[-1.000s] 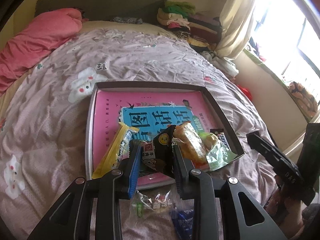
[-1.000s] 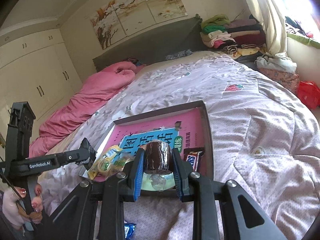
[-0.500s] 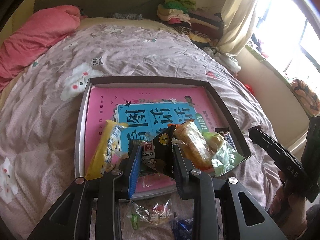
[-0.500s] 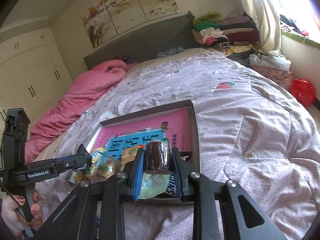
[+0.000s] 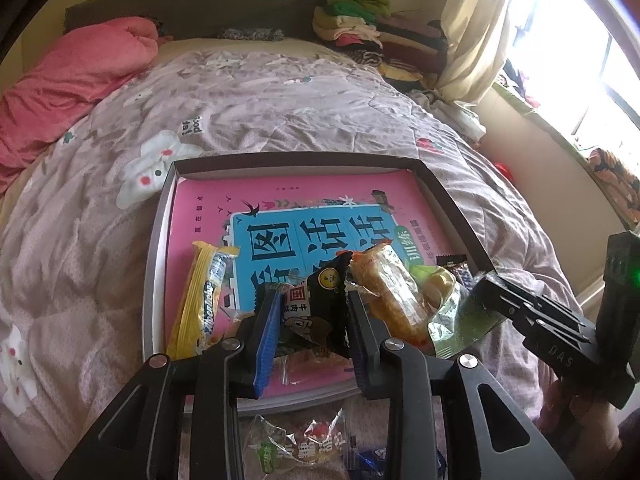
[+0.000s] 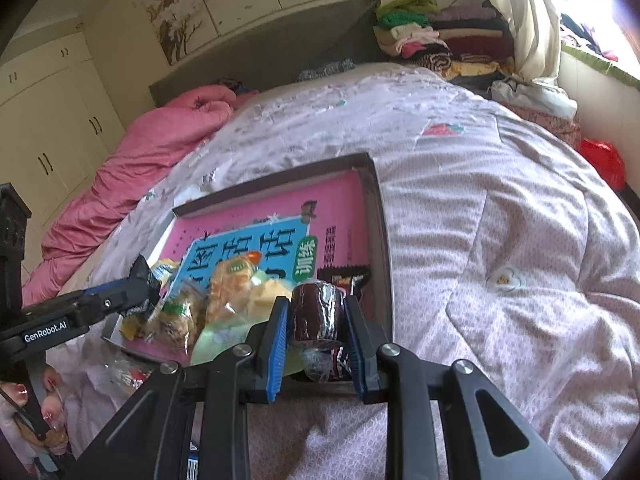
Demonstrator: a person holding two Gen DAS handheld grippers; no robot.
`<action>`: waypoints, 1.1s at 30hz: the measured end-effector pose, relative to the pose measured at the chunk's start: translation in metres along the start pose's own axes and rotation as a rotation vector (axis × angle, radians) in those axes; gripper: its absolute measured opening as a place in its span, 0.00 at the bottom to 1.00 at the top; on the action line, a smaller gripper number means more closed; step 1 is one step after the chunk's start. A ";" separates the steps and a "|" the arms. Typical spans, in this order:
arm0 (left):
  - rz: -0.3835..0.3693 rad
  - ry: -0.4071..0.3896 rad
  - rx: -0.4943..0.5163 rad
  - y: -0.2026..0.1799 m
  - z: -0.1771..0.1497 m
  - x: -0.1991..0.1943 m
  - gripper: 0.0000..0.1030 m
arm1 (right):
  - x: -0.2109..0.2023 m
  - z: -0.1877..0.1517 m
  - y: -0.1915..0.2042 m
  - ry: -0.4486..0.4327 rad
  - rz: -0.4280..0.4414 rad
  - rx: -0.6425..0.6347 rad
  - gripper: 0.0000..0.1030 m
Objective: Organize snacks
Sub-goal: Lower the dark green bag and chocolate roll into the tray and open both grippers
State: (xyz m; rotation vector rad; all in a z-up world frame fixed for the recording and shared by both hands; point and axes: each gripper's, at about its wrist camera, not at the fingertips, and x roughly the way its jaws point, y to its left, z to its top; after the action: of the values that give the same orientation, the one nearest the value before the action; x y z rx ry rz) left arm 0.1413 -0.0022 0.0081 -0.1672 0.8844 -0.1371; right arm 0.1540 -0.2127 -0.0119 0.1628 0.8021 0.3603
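A shallow grey tray (image 5: 296, 159) lined with a pink and blue book lies on the bed. In it are a yellow bar (image 5: 202, 300), an orange bread packet (image 5: 394, 296), a green packet (image 5: 456, 316) and a dark chocolate bar (image 5: 456, 266). My left gripper (image 5: 310, 300) hovers over the tray's near edge. A black snack packet (image 5: 316, 308) sits between its pads, and the jaws are opening slightly. My right gripper (image 6: 316, 304) is shut on a dark brown round wrapped cake (image 6: 316, 312) above the tray's (image 6: 378, 216) near right corner. Each gripper shows in the other's view, left gripper (image 6: 144, 276), right gripper (image 5: 492, 284).
A clear candy packet (image 5: 304, 446) and a blue one (image 5: 372, 460) lie on the quilt before the tray. A pink blanket (image 5: 76, 80) lies far left, folded clothes (image 5: 360, 24) by the headboard, curtain and window at right. A hand (image 6: 24, 412) holds the left gripper.
The right gripper has come down and closer to the tray's near right corner with the brown cake. The left gripper has edged forward over the tray, black packet still between its pads.
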 end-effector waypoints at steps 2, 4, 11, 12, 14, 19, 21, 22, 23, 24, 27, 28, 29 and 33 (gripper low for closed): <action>0.000 0.000 0.002 0.000 0.000 0.000 0.32 | 0.001 0.000 -0.002 0.001 0.000 0.010 0.27; 0.000 0.001 0.001 0.000 0.000 0.000 0.32 | -0.001 0.000 -0.002 -0.005 0.001 0.014 0.28; -0.034 0.016 -0.001 -0.003 -0.002 0.002 0.38 | -0.009 0.001 -0.002 -0.038 0.019 0.021 0.35; -0.037 0.018 -0.005 -0.003 -0.002 0.003 0.39 | -0.010 0.001 -0.002 -0.044 0.020 0.019 0.35; -0.038 0.015 -0.009 -0.003 -0.003 0.004 0.40 | -0.012 0.002 -0.002 -0.050 0.026 0.018 0.35; -0.053 0.022 -0.017 -0.004 -0.005 0.004 0.48 | -0.014 0.003 0.000 -0.058 0.033 0.019 0.35; -0.049 0.023 -0.014 -0.004 -0.005 0.003 0.51 | -0.014 0.003 0.001 -0.060 0.040 0.017 0.36; -0.048 0.022 -0.011 -0.005 -0.005 0.003 0.53 | -0.015 0.003 0.002 -0.063 0.040 0.016 0.37; -0.046 0.016 -0.009 -0.005 -0.004 0.001 0.54 | -0.016 0.003 0.002 -0.065 0.043 0.015 0.38; -0.046 0.012 -0.008 -0.006 -0.004 0.000 0.56 | -0.017 0.004 0.002 -0.066 0.048 0.015 0.39; -0.047 0.011 -0.007 -0.006 -0.003 -0.004 0.58 | -0.019 0.003 0.003 -0.075 0.057 0.015 0.45; -0.045 0.008 -0.006 -0.006 -0.003 -0.005 0.59 | -0.021 0.003 0.004 -0.081 0.063 0.016 0.46; -0.043 0.005 -0.006 -0.006 -0.003 -0.006 0.60 | -0.022 0.003 0.004 -0.083 0.068 0.016 0.47; -0.042 -0.002 -0.005 -0.005 -0.004 -0.012 0.66 | -0.029 0.000 0.008 -0.093 0.091 0.007 0.52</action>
State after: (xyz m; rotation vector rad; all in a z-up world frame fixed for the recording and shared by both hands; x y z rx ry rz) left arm 0.1304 -0.0048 0.0161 -0.1906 0.8793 -0.1741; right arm 0.1339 -0.2158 0.0098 0.2219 0.7059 0.4331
